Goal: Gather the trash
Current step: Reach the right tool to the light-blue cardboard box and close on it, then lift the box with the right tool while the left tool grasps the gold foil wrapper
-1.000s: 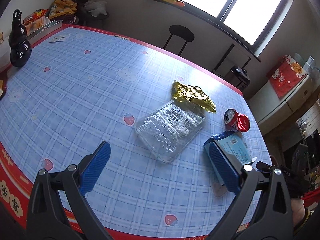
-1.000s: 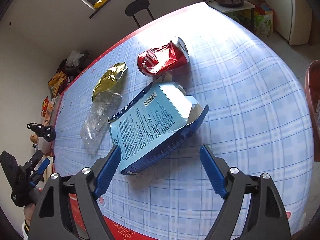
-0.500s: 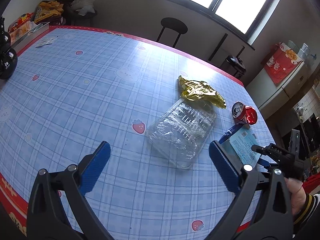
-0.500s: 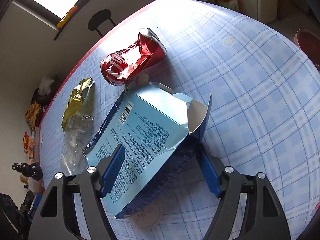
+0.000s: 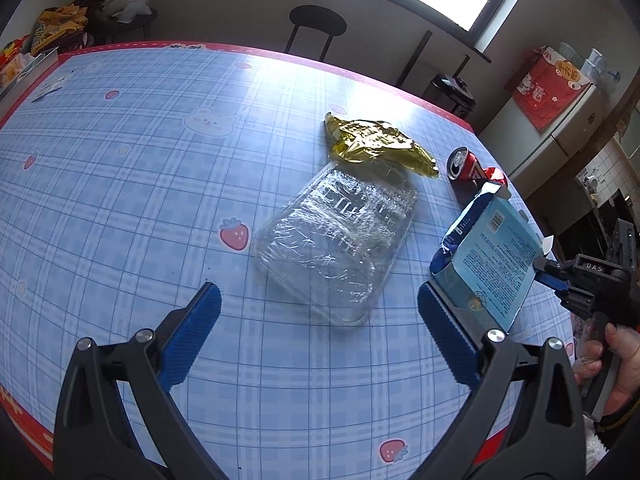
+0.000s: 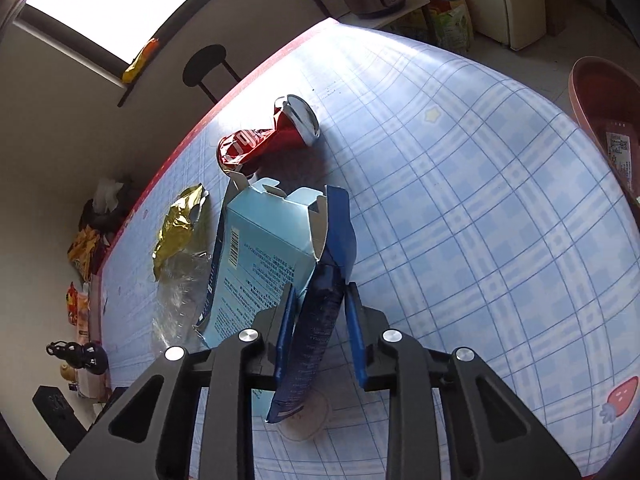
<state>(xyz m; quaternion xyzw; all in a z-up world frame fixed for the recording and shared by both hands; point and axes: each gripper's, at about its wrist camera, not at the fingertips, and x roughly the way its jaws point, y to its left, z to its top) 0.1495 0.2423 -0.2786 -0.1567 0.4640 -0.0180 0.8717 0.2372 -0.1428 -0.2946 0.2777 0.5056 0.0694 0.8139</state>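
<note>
A light-blue cardboard box (image 6: 264, 248) is tipped up on its edge on the checked table (image 6: 460, 200). My right gripper (image 6: 320, 320) has its jaws closing around the box's dark-blue side, and the pads press on it. The same box (image 5: 488, 264) shows at the right of the left wrist view, with a hand (image 5: 616, 360) on the right gripper's handle. My left gripper (image 5: 318, 294) hangs open just in front of a crumpled clear plastic tray (image 5: 340, 240), with nothing between its fingers. A gold wrapper (image 5: 376, 146) and a crushed red can (image 5: 466, 166) lie beyond the tray.
A reddish basin (image 6: 592, 92) sits off the table's right side. A black gourd figurine (image 6: 80, 356) and snack bags (image 5: 60, 26) are at the far left end. A black stool (image 5: 318, 20) stands behind the table. A small clear disc (image 6: 304, 420) lies under the box.
The right jaws went from wide open to closed around the blue box, which tipped up onto its edge. The left gripper sank closer to the clear plastic tray.
</note>
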